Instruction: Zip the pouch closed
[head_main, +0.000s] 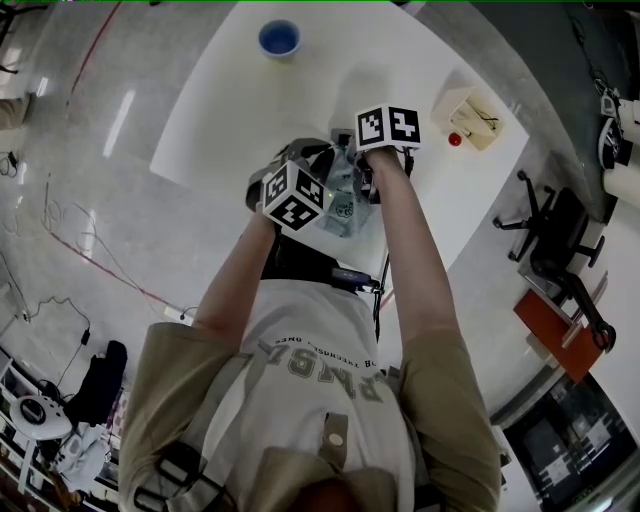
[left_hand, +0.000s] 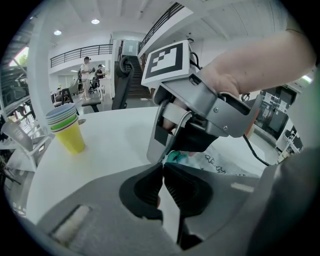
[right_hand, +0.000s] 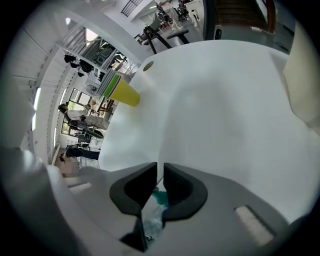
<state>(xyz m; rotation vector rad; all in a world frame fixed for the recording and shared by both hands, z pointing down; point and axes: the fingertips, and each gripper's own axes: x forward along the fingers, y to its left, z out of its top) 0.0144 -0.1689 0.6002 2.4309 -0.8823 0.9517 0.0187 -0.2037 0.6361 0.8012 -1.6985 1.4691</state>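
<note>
Grey shirt (head_main: 330, 380) nearest, its chest lettering upside down and unreadable; both grippers meet at the pouch (head_main: 345, 208) by the white table's (head_main: 250, 110) near edge.
The left gripper's (left_hand: 163, 172) jaws are pressed together at the pouch's edge. The right gripper's (right_hand: 159, 172) jaws are nearly together, nipping the teal zipper (right_hand: 160, 196). The clear pouch carries small drawings, too fine to read.

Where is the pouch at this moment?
In the head view, the pouch is near the front edge of the white table, directly before the person, between the left gripper and the right gripper.
</note>
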